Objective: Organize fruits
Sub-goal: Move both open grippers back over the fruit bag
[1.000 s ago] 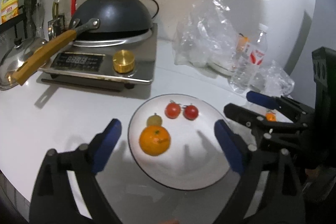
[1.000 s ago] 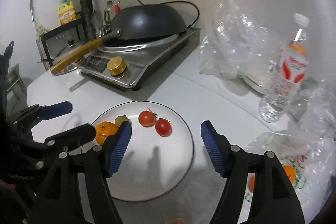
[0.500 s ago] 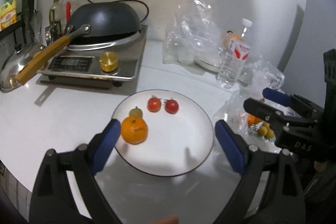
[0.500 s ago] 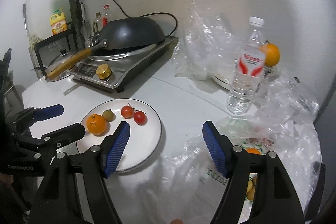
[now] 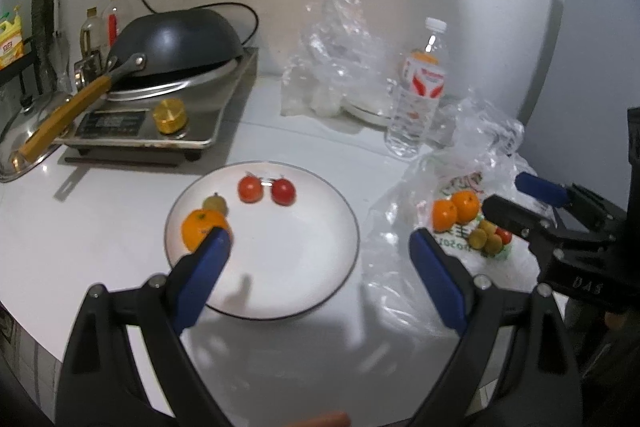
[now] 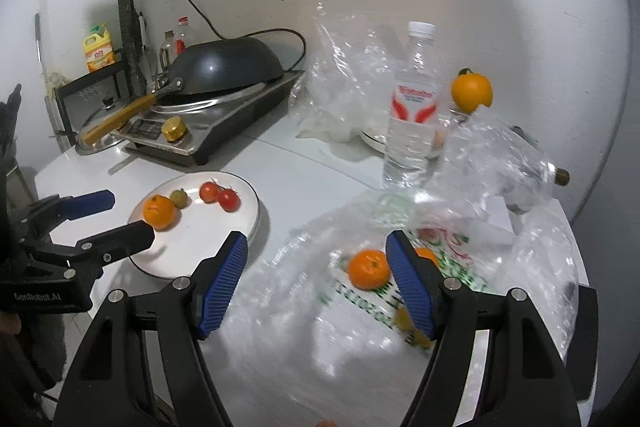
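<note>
A: Plate (image 5: 320,279) status?
B: Holds one orange (image 5: 200,229), a small green fruit, two tomatoes (image 5: 267,189). More fruit left in the printed bag (image 6: 360,291); print blurred, probably unreadable.
A: Grippers?
B: Left gripper (image 5: 318,269) and right gripper (image 6: 316,279) both spread, empty. Left body reads "GenRobot.AI".

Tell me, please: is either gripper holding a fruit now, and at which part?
Nothing is held. The left gripper stands open over the plate, and the right gripper stands open over the plastic bag, empty.
</note>
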The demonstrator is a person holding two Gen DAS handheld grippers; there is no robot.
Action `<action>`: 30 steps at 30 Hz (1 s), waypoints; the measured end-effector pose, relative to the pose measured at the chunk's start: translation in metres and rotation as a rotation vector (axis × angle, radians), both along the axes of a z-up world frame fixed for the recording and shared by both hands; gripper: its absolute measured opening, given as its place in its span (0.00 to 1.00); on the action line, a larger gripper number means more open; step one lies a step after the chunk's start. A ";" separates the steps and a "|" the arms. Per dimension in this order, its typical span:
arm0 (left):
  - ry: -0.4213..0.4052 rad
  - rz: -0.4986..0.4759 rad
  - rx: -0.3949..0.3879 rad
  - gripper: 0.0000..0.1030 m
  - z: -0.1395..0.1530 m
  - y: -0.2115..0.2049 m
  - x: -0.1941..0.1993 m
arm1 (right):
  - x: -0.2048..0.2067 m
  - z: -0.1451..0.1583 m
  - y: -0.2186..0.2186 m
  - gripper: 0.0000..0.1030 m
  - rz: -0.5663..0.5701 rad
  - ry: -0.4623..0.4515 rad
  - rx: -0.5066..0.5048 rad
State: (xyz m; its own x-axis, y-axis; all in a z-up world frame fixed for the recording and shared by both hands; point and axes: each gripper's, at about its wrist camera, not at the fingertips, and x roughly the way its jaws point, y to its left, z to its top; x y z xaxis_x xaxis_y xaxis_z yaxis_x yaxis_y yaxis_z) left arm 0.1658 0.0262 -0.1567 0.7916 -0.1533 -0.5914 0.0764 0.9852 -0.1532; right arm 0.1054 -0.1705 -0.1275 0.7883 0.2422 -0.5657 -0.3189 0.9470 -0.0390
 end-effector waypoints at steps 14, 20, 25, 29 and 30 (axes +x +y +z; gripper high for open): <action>0.015 -0.078 0.046 0.89 -0.008 -0.061 0.003 | -0.011 -0.022 -0.064 0.73 -0.068 0.028 0.020; 0.025 -0.111 0.055 0.89 -0.012 -0.084 0.005 | -0.013 -0.030 -0.089 0.73 -0.086 0.041 0.021; 0.034 -0.151 0.065 0.89 -0.015 -0.108 0.008 | -0.012 -0.035 -0.106 0.70 -0.101 0.052 0.012; 0.040 -0.180 0.076 0.89 -0.018 -0.123 0.012 | -0.008 -0.041 -0.115 0.60 -0.103 0.062 -0.012; 0.045 -0.187 0.077 0.89 -0.019 -0.127 0.013 | -0.007 -0.044 -0.117 0.56 -0.104 0.069 -0.019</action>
State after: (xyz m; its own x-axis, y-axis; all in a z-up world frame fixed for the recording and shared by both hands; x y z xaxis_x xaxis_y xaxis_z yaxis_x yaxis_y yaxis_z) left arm 0.1790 -0.1011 -0.1760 0.7260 -0.2484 -0.6412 0.2540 0.9634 -0.0856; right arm 0.0986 -0.2879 -0.1716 0.7678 0.1502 -0.6228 -0.2218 0.9743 -0.0384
